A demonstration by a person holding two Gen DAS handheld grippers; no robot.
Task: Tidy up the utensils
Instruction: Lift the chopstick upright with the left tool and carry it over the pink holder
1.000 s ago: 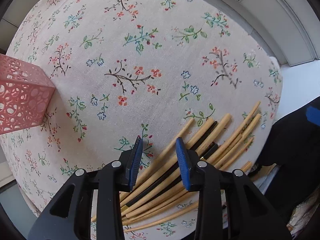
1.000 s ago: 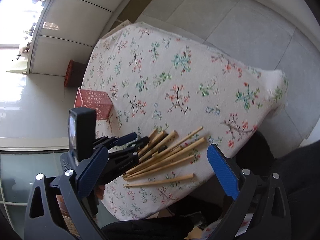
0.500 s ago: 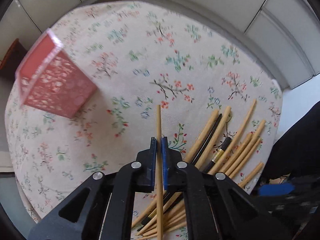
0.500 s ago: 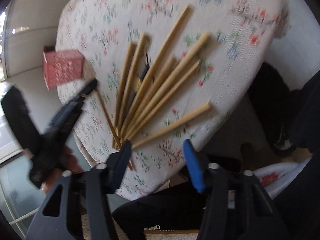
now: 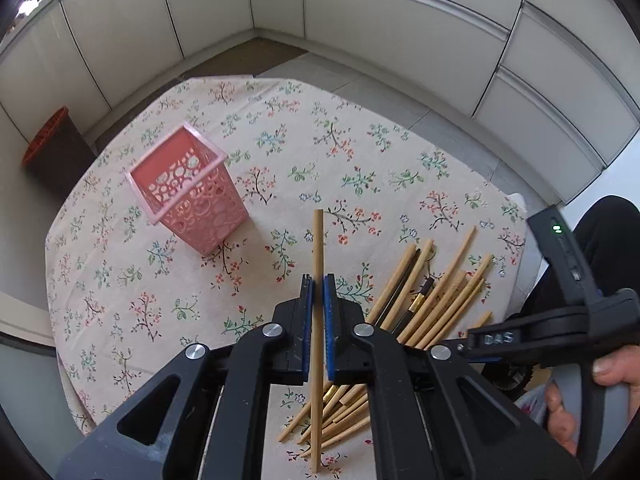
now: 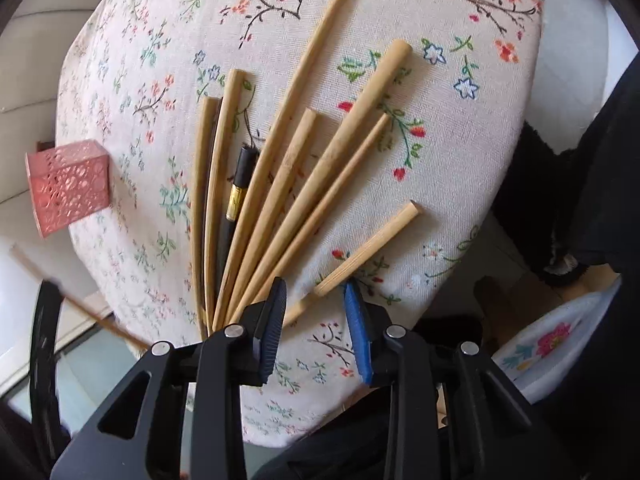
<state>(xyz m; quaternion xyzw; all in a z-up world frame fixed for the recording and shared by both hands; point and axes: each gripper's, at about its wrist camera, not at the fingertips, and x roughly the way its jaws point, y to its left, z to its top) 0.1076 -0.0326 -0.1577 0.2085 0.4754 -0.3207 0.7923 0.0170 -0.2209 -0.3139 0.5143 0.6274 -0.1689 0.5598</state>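
My left gripper (image 5: 318, 280) is shut on one wooden chopstick (image 5: 318, 240) and holds it in the air above the flowered tablecloth (image 5: 280, 152). The pink lattice basket (image 5: 188, 192) stands upright to its front left, apart from it. A fan of several wooden chopsticks (image 6: 296, 168), with a black one (image 6: 238, 192) among them, lies near the table edge. My right gripper (image 6: 315, 286) hangs low over that edge with its jaws closing. The near end of a lone chopstick (image 6: 368, 252) lies between them, and the pads do not press on it.
In the right wrist view the pink basket (image 6: 68, 186) sits at the far left of the table. A person's hand (image 5: 600, 368) grips the right tool's handle. A dark bin with an orange rim (image 5: 48, 140) stands on the floor. White cabinet walls (image 5: 400, 20) surround the table.
My left gripper shut on a chopstick and lifted it off the pile. My right gripper dropped close to the table edge and its jaws narrowed around the lone chopstick.
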